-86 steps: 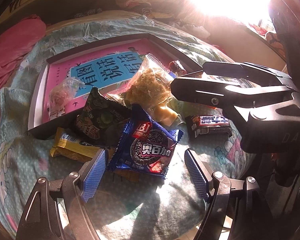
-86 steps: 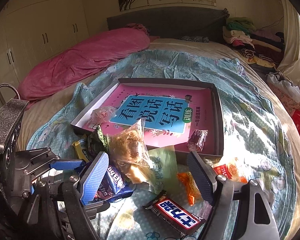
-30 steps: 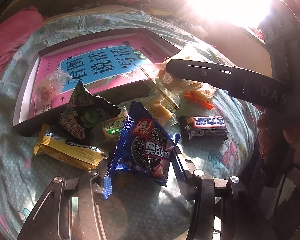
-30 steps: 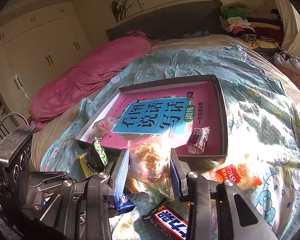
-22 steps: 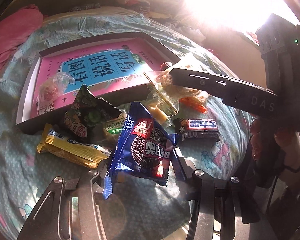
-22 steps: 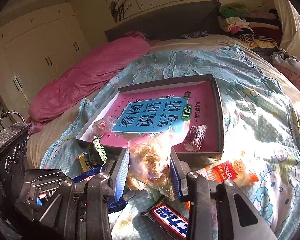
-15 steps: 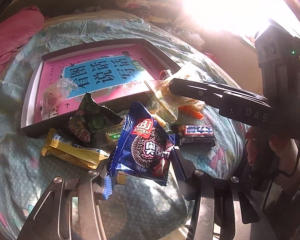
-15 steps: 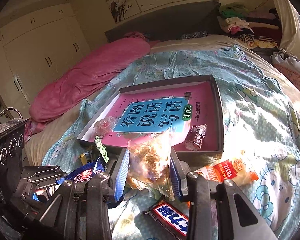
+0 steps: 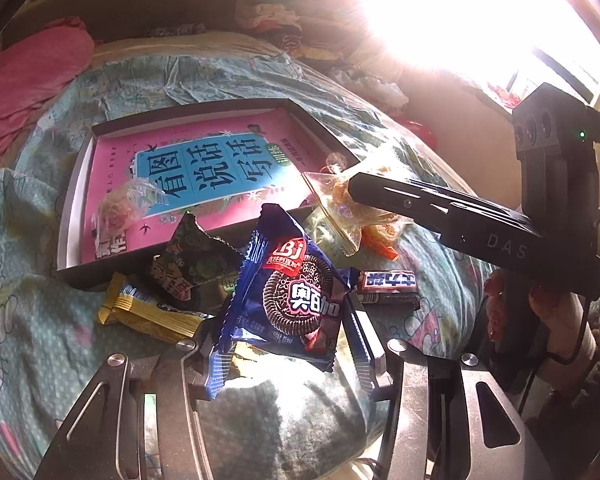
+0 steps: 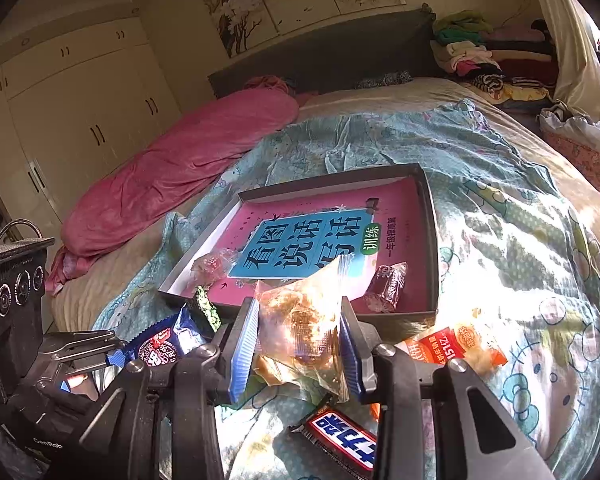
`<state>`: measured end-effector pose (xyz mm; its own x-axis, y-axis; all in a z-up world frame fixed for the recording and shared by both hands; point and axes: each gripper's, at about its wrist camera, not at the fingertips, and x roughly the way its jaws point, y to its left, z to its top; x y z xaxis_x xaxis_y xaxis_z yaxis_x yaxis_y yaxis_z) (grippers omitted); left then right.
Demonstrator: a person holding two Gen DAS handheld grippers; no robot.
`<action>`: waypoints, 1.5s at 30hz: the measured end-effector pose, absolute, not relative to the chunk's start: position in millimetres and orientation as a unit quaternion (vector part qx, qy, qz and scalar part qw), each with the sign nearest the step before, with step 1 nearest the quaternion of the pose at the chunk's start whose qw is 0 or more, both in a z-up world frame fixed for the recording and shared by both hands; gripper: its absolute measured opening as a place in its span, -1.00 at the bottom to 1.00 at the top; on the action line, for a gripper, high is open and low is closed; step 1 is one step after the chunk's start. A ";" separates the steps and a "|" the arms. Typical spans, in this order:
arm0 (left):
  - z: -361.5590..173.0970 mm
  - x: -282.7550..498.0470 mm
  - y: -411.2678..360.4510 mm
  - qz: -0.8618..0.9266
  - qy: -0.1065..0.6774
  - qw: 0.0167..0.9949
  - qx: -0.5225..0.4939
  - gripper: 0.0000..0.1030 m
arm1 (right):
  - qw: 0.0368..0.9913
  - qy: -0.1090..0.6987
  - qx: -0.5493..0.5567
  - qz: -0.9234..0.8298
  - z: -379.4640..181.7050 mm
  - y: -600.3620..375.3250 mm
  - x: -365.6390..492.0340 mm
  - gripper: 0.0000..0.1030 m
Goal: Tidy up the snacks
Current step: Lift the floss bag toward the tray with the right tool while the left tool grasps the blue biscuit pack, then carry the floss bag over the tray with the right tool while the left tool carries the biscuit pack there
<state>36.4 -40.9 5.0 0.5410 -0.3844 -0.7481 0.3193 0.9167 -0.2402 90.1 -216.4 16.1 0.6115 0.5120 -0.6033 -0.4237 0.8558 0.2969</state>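
Note:
My left gripper (image 9: 288,344) is shut on a blue cookie packet (image 9: 296,296) and holds it above the bedspread; it also shows in the right wrist view (image 10: 160,344). My right gripper (image 10: 300,344) is shut on a clear bag of golden snack (image 10: 304,328), also seen in the left wrist view (image 9: 340,208), near the front edge of the dark shallow tray (image 10: 430,216). The tray (image 9: 76,184) holds a pink and blue book (image 9: 204,168), a clear wrapped sweet (image 9: 124,204) and a dark wrapped sweet (image 10: 388,284).
On the bedspread lie a green packet (image 9: 192,264), a yellow bar (image 9: 148,312), a dark chocolate bar (image 9: 388,284), also in the right wrist view (image 10: 340,436), and an orange packet (image 10: 452,344). A pink quilt (image 10: 172,168) lies far left. Clothes (image 10: 484,56) are piled at the back.
Both grippers closed on their packets and lifted them. The blue packet has risen off the bedspread; the clear bag has moved up toward the tray's front edge.

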 end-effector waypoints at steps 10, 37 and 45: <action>12.6 38.2 -33.9 -0.197 0.427 0.881 -0.051 0.01 | 0.900 0.345 0.072 0.256 23.3 -223.1 89.7 -0.25; 31.8 47.7 -7.6 -0.174 0.401 0.896 -0.082 0.01 | 0.908 0.329 0.080 0.247 35.1 -229.4 88.6 -0.25; 38.3 54.5 -0.8 -0.166 0.393 0.900 -0.090 0.01 | 0.909 0.326 0.089 0.242 37.0 -233.9 91.8 -0.25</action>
